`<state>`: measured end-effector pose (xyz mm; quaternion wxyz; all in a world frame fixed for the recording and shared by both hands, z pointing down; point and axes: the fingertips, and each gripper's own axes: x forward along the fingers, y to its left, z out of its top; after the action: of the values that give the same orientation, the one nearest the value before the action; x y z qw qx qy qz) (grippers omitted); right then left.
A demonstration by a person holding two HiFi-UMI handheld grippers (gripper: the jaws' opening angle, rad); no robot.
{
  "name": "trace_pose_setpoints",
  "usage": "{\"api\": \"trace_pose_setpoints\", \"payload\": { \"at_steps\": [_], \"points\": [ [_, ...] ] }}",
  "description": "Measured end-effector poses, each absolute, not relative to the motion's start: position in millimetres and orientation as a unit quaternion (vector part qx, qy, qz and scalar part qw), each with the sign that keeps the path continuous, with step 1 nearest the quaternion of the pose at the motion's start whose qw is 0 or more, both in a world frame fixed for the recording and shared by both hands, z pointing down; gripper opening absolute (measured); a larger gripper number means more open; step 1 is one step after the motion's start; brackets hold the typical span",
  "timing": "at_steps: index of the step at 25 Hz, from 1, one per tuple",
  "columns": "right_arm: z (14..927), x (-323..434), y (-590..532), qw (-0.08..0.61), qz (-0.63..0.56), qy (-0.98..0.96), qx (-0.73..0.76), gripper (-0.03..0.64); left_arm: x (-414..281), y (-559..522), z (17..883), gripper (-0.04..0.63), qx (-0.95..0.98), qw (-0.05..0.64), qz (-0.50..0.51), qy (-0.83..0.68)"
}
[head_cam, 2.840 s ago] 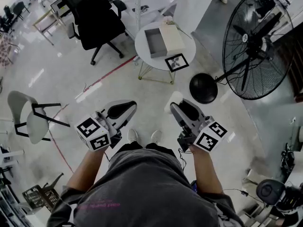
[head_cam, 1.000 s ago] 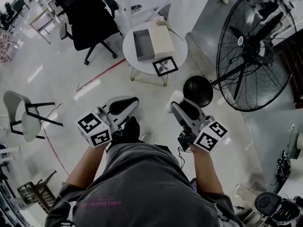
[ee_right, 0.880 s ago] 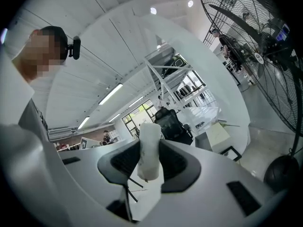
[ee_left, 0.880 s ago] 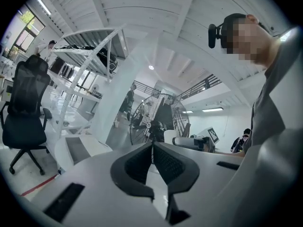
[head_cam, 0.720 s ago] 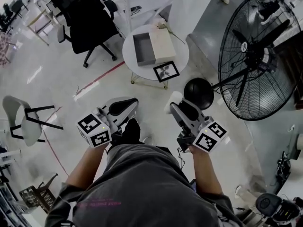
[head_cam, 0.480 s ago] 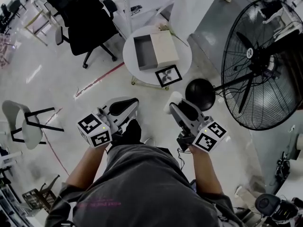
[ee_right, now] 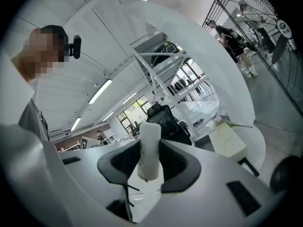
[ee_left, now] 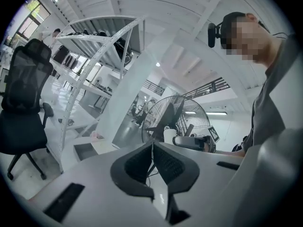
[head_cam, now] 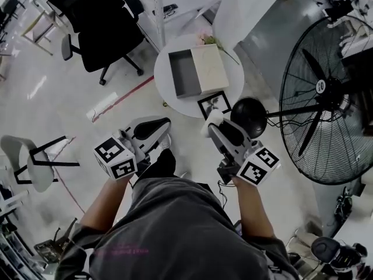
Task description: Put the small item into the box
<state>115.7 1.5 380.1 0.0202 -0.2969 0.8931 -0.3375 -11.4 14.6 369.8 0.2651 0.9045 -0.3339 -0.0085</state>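
Right gripper (ee_right: 149,159): jaws apart and clamped on the small white cylinder (ee_right: 149,144), which stands upright between the pads and pokes out above them.
Small white cylinder: in the head view it shows as a pale stub at the front tip of the right gripper (head_cam: 214,125), held in the air well short of the box.
Left gripper (ee_left: 152,159): jaws pressed together with nothing between them; it is carried level with the right gripper, on its left (head_cam: 161,130).
Box (head_cam: 185,74): open grey tray on the round table (head_cam: 235,87), ahead of both grippers and a little left of the right gripper's line.
Lid (head_cam: 211,69): cream, flat, touching the box's right side, straight ahead of the right gripper.
Framed picture (head_cam: 214,104): on the table's near edge, between the right gripper's tip and the box.
Fan base (head_cam: 249,112): on the floor just right of the right gripper's tip.
Office chair (head_cam: 105,22): ahead and left of the left gripper, well apart.
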Motion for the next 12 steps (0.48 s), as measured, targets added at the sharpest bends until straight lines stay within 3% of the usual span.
{"api": "trace_pose_setpoints", "payload": {
  "at_steps": [12],
  "points": [
    [389.4,59.3,-89.0,0.002,-0.341,0.883,-0.322,0.135,-73.4,-79.4,381.4,0.025,0.913,0.264,0.001,-0.312]
  ]
}}
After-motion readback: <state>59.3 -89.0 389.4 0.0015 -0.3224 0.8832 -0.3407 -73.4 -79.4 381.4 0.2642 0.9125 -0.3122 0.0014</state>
